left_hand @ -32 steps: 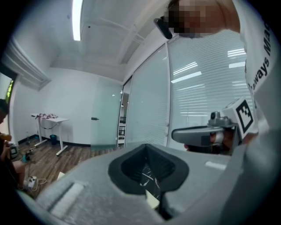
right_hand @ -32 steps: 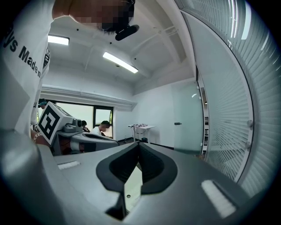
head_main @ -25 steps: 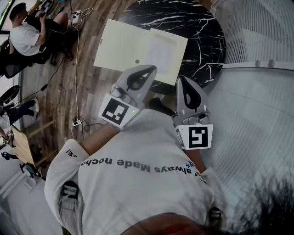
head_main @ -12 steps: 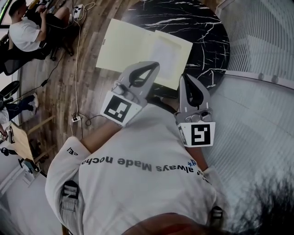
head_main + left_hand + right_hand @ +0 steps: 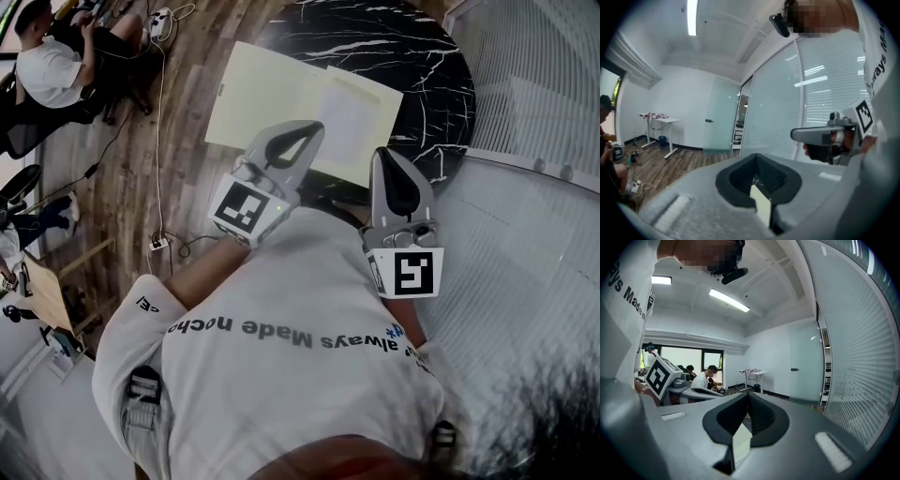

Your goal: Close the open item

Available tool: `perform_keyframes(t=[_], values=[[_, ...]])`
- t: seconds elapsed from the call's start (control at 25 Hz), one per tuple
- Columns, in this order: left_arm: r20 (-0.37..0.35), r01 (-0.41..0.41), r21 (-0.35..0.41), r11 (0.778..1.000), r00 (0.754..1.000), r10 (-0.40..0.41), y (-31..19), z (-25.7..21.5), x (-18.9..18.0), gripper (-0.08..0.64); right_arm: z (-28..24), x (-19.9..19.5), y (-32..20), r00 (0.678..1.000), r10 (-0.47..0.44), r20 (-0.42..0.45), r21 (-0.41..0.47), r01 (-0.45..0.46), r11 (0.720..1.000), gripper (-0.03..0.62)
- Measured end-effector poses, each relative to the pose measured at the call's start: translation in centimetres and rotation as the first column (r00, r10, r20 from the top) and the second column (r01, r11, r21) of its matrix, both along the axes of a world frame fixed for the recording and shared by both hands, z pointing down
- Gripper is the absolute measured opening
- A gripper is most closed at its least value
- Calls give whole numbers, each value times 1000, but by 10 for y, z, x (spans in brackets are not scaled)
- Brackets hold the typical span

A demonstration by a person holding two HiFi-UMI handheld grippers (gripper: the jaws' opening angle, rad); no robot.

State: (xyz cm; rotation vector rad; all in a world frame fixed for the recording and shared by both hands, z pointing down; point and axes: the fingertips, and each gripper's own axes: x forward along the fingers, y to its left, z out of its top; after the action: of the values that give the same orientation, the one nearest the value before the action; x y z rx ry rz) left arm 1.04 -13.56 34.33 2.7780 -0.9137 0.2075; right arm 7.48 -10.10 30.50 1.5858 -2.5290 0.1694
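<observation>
Your left gripper point(image 5: 312, 128) has its jaws pressed together, the tips meeting with nothing pinched between them. Its own view point(image 5: 757, 155) shows only the dark-lined hollow behind the shut tips, with a pale cream sliver showing through it. Your right gripper point(image 5: 385, 153) is the same: jaws together and empty, and a similar pale sliver shows in the hollow in its own view point(image 5: 746, 394). You hold both close to your chest, side by side and well apart from each other. The folder point(image 5: 272, 98) lies open and flat ahead of them on the near-left part of the round black marbled table point(image 5: 422, 56). It is pale yellow and its two leaves are spread. A white sheet point(image 5: 352, 117) lies on the right leaf, and the left leaf overhangs the table's rim above the wooden floor point(image 5: 141, 141). Seen from the head view, the left gripper's tips overlap the folder's near edge about at its middle. The right gripper's tips sit just off the folder's near right corner, over the table's rim. You cannot tell from that view whether either touches the folder. Both gripper views look out across the room, towards the glass wall point(image 5: 773, 112), not down at the table.
</observation>
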Motion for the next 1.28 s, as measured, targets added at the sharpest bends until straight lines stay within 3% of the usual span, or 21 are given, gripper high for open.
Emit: perform_keyframes(t=[0.36,0.68,1.04,1.16,1.28], values=[[125,43,-127,991,992,-27,0,87,-39,61,5,-13,-5,1000,-17,-4,-11,17,1000,2],[184,132,-320,938,980,-75,12,195,-88,81,10,-16,-4,1000,-24,-13,-21,23,1000,2],[298,251,-474,844,948,-114,41,309,-144,94,11,-20,0,999,-31,-19,-23,31,999,2],[296,296,-544,785,943,-151,51,338,-161,104,12,-22,0,999,-30,-15,-24,30,999,2],[253,325,-622,712,944,-210,57,362,-174,128,12,-24,0,1000,-28,-9,-26,28,999,2]])
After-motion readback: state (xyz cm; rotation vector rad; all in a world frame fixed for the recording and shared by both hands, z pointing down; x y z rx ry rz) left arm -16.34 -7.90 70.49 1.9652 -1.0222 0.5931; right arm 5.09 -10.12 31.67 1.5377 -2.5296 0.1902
